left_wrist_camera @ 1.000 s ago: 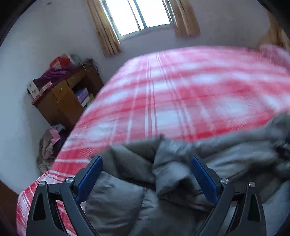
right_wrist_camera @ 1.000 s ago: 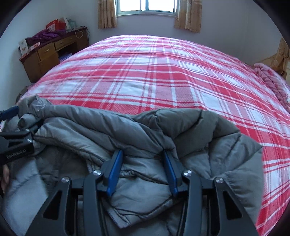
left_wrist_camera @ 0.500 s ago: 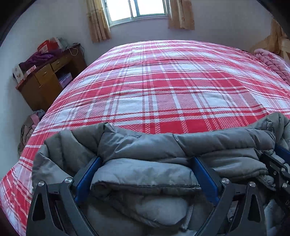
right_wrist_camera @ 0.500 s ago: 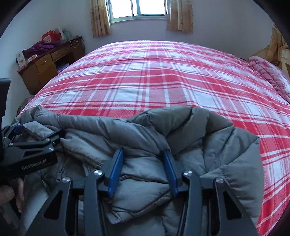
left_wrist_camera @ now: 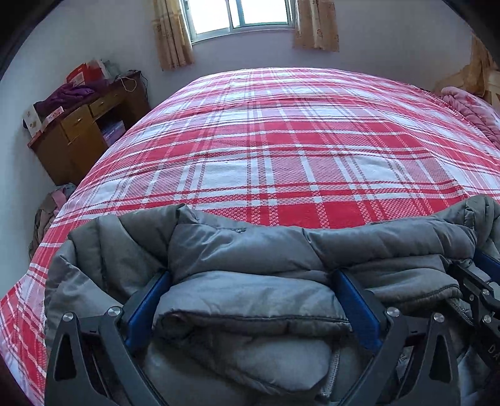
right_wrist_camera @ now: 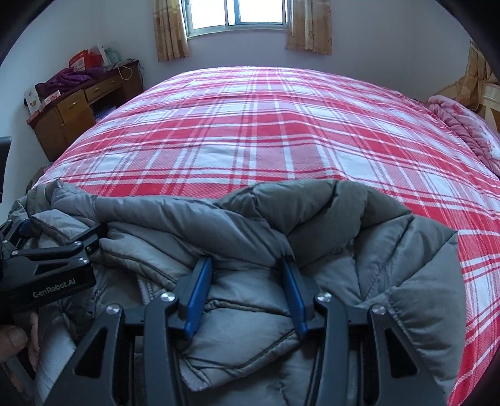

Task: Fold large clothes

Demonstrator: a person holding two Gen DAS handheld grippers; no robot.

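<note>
My left hand-held gripper (left_wrist_camera: 250,281) was pinching a thick fold of the grey jacket (left_wrist_camera: 250,250), its blue pads (left_wrist_camera: 147,309) spread wide with padding bulging between them and pressing on both. My right hand-held gripper (right_wrist_camera: 247,265) was pinching a narrower bunch of the same jacket, pads (right_wrist_camera: 200,293) about half spread, fabric creased tight between them. The jacket lay heaped at the near edge of the bed (left_wrist_camera: 281,150), right under and ahead of both grippers, folded over itself, its far edge a rough line across the red plaid sheet (right_wrist_camera: 250,131). From the right one, the jacket ran left to the left gripper and flopped out to the right in a loose quilted flap (right_wrist_camera: 422,281). The left gripper sat close on the left side in that view, my thumb (right_wrist_camera: 12,339) just below it. From the left one, the right gripper's tip showed at the far right, buried in jacket. Beyond the jacket the sheet was bare up to the far wall. Window (left_wrist_camera: 243,15) with curtains straight ahead. Wooden desk (left_wrist_camera: 81,131) far left with a purple garment (left_wrist_camera: 68,93) and boxes on top. Pink blanket (right_wrist_camera: 462,125) far right at the bed's edge. A clothes pile (left_wrist_camera: 47,212) on the floor left of the bed.
</note>
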